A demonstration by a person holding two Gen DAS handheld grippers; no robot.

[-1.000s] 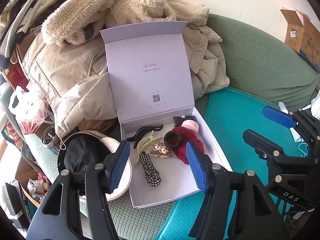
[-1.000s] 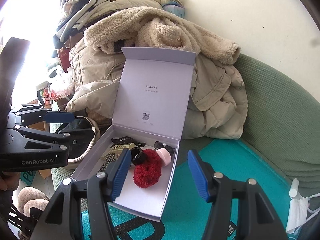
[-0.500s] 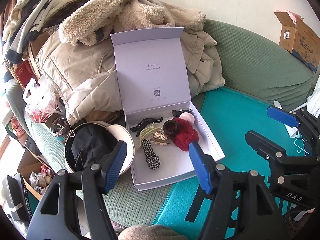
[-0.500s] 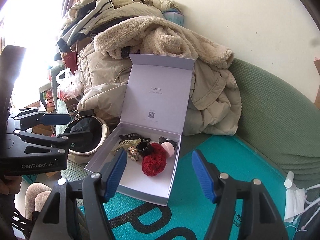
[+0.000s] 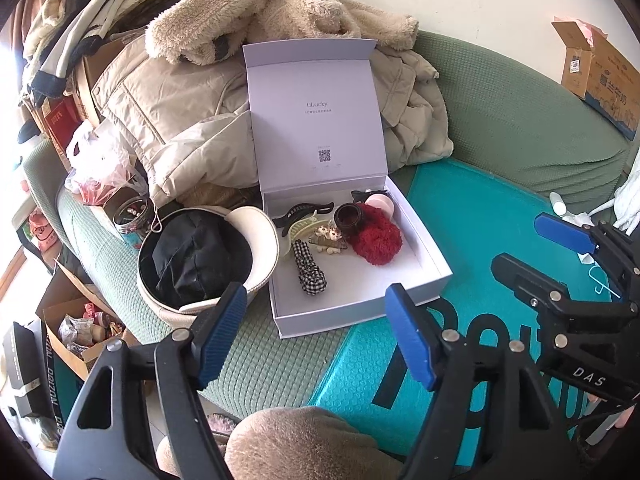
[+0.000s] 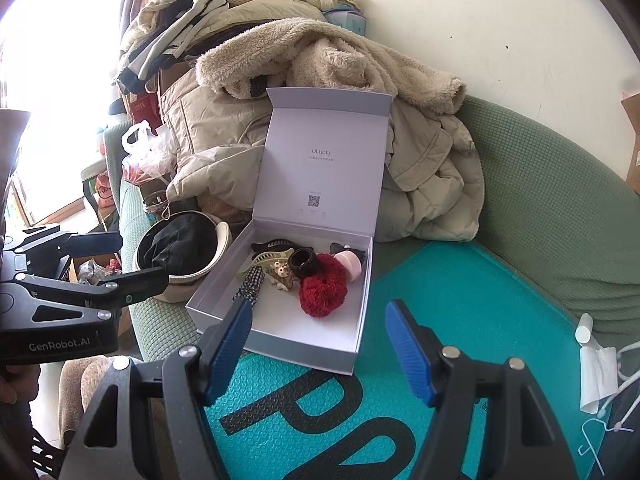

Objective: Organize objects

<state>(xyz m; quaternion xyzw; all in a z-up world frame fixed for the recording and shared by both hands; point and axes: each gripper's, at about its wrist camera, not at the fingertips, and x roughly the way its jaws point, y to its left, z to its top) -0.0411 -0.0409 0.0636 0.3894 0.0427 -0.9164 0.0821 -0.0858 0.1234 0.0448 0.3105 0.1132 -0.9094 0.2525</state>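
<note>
A white box stands open on the sofa, its lid upright. Inside lie a red fluffy scrunchie, a checked scrunchie, a black claw clip, a pale green clip, a dark ring, a pink round item and a beaded clip. My left gripper is open and empty, in front of the box. My right gripper is open and empty, near the box's front edge.
A cream basket with a black cloth sits left of the box. Coats pile behind it. A teal mat covers the green sofa. Cardboard boxes stand at the right. A tissue lies on the mat.
Both grippers have pulled back from the box, which now looks smaller and farther away. Both stay open and empty. The items in the box have not moved.
</note>
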